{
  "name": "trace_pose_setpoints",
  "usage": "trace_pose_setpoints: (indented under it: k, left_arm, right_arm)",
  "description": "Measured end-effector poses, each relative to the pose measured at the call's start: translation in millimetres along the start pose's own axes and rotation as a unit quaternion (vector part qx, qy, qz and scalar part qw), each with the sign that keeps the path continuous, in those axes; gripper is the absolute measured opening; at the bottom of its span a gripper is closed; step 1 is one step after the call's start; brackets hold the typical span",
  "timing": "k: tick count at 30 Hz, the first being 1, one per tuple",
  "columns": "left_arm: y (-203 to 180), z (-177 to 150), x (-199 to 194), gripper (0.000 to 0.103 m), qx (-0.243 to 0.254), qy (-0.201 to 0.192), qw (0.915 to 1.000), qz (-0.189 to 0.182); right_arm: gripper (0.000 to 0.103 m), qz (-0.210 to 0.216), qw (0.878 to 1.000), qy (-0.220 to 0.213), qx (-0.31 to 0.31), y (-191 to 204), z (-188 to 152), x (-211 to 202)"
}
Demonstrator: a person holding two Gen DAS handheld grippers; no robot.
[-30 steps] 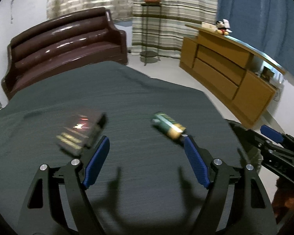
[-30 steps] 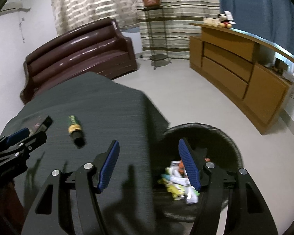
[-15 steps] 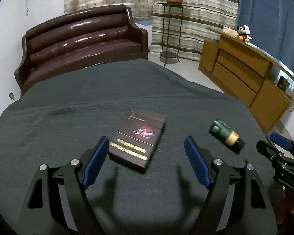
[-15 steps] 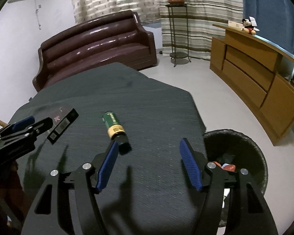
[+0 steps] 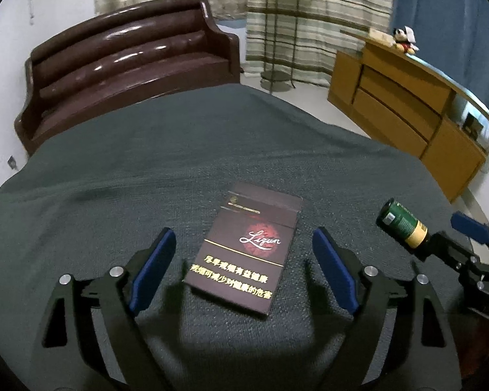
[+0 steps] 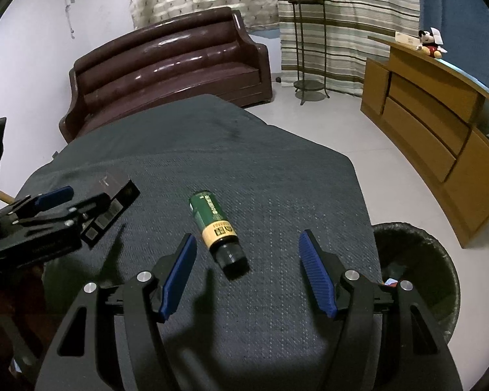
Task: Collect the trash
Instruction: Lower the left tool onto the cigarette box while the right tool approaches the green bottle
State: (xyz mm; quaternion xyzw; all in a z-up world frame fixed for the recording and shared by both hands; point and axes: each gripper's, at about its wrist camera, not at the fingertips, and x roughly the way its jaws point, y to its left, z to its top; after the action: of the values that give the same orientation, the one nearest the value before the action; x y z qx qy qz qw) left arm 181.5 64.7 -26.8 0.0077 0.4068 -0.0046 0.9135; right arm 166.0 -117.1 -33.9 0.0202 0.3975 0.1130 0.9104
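Cigarette pack [image 5: 248,247] — flat on tablecloth [image 5: 146,169], between my left gripper [image 5: 244,267] pads, jaws wide. Bottle [image 6: 215,228] — right of pack, inside my right gripper [image 6: 247,273], wide, empty. Risk: round bottle rolling off a one-sided pinch

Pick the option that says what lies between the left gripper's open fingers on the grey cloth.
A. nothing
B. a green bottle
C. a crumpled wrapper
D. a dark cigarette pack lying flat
D: in the left wrist view the dark cigarette pack lies flat midway in the open left gripper; the green bottle lies off to the right.
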Motion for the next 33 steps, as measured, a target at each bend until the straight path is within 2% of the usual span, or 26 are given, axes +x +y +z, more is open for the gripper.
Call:
trace_pose_setpoints:
  k: [5, 7, 9, 10, 15, 26, 33]
  left_arm:
    - [2.2, -0.3, 9.7, 0.083, 0.006, 0.017, 0.9998, -0.007]
    - [0.7, -0.2, 12.6, 0.079, 0.005, 0.021, 0.9997, -0.012]
    - [0.6, -0.4, 15.1, 0.067, 0.009, 0.027, 0.9995, -0.012]
    - [0.1, -1.3, 16.9, 0.064, 0.011, 0.032, 0.9993, -0.014]
    - [3.1, -5.8, 15.2, 0.058, 0.014, 0.027, 0.9993, -0.02]
    - [2.4, -18.1, 3.7, 0.056, 0.005, 0.028, 0.9993, -0.025]
    - [-1.5, -18.2, 2.8, 0.059, -0.006, 0.036, 0.9989, -0.029]
  right_arm:
    - [0.064, 0.004, 1.0, 0.005, -0.006, 4.4, 1.4, 4.1]
    - [0.064, 0.004, 1.0, 0.006, -0.007, 5.3, 1.9, 5.6]
    - [0.064, 0.004, 1.0, 0.007, -0.007, 7.3, 2.1, 6.5]
    - [0.064, 0.005, 1.0, 0.007, -0.008, 7.6, 1.8, 6.5]
    - [0.064, 0.006, 1.0, 0.01, -0.01, 8.0, 2.4, 7.3]
    - [0.064, 0.006, 1.0, 0.01, -0.01, 9.0, 3.1, 6.6]
    - [0.064, 0.006, 1.0, 0.015, -0.016, 14.7, 3.2, 11.0]
